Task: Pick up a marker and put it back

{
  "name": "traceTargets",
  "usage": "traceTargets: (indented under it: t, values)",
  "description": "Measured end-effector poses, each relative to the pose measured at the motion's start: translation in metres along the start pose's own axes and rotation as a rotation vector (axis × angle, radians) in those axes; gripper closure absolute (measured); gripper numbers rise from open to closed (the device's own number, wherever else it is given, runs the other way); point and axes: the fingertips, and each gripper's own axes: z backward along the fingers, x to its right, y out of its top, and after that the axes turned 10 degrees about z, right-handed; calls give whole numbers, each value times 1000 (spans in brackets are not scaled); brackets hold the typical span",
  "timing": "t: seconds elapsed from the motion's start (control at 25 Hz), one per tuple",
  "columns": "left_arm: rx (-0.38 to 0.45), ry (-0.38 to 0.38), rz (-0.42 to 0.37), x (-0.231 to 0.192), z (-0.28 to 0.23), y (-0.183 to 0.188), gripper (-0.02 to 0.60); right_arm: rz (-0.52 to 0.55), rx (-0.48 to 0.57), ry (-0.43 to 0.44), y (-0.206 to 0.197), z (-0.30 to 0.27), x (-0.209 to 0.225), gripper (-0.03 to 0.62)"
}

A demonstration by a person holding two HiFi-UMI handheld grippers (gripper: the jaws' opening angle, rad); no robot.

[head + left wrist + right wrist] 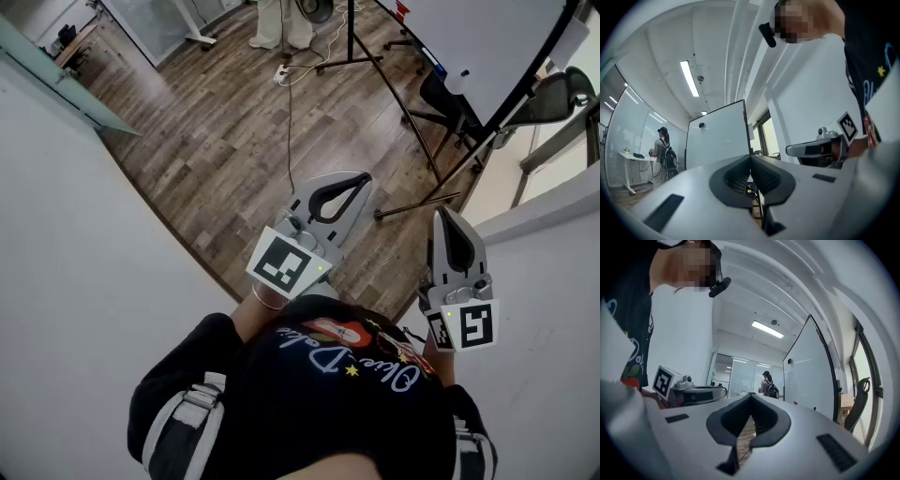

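Note:
My left gripper [360, 180] is shut and empty, held level in front of my chest over the wooden floor. Beside it, my right gripper [441, 216] is shut too, with nothing between its fingers. In the left gripper view the jaws of the left gripper [751, 158] meet along one line; the right gripper [750, 395] looks the same in its own view. A whiteboard [478, 42] on a stand is ahead to the right. Small things lie on its tray, one blue like a marker [439, 67] and one red [401, 9]. Both grippers are well short of the tray.
White walls [84, 272] close in on both sides. The whiteboard's black stand legs [412, 202] and a cable [290, 112] cross the floor ahead. A person with a backpack [769, 387] stands far off by a desk. A chair [553, 94] is behind the board.

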Motion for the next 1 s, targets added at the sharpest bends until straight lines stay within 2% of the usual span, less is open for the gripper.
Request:
traceTargets:
  t: [0.6, 1.0]
  values:
    - [30, -2, -38, -3, -3, 3, 578, -28, 24, -5, 2, -5, 6, 594]
    - [53, 6, -34, -31, -5, 6, 578, -21, 20, -12, 1, -29, 5, 594]
